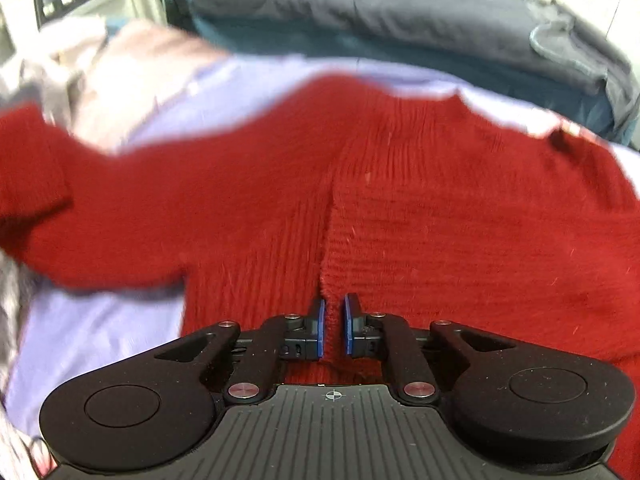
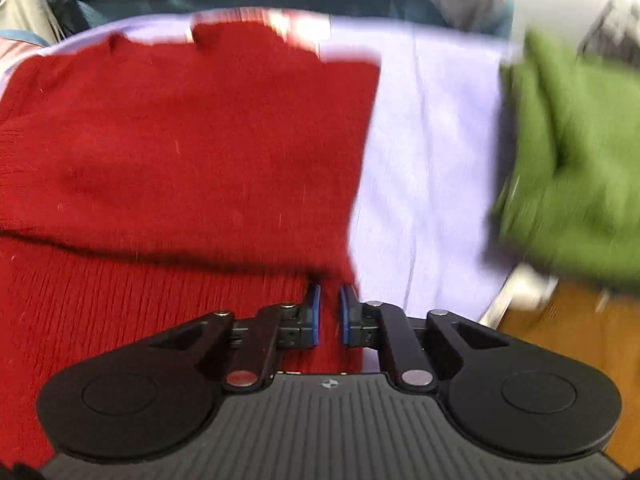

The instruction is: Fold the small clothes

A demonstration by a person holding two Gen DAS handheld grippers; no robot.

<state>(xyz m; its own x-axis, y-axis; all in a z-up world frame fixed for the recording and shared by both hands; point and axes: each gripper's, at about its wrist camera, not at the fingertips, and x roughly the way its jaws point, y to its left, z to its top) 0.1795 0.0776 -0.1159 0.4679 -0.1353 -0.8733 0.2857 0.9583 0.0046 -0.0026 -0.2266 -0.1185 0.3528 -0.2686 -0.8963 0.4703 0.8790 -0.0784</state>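
Note:
A red knit sweater point(image 1: 400, 200) lies spread on a lilac sheet point(image 1: 100, 332), one sleeve stretching to the left. My left gripper point(image 1: 332, 320) is shut on a raised fold of the sweater's near edge. In the right wrist view the sweater point(image 2: 180, 140) has a layer folded over itself, and its right edge runs down to my right gripper point(image 2: 330, 312), which is shut on the red cloth at that edge. Both views are blurred by motion.
A green folded garment point(image 2: 576, 160) lies at the right on the lilac sheet point(image 2: 432, 160). A dark grey bedding pile point(image 1: 400, 12) lies behind the sheet. Pale crumpled clothes point(image 1: 120, 72) sit at the far left. Wooden floor point(image 2: 560, 340) shows at the lower right.

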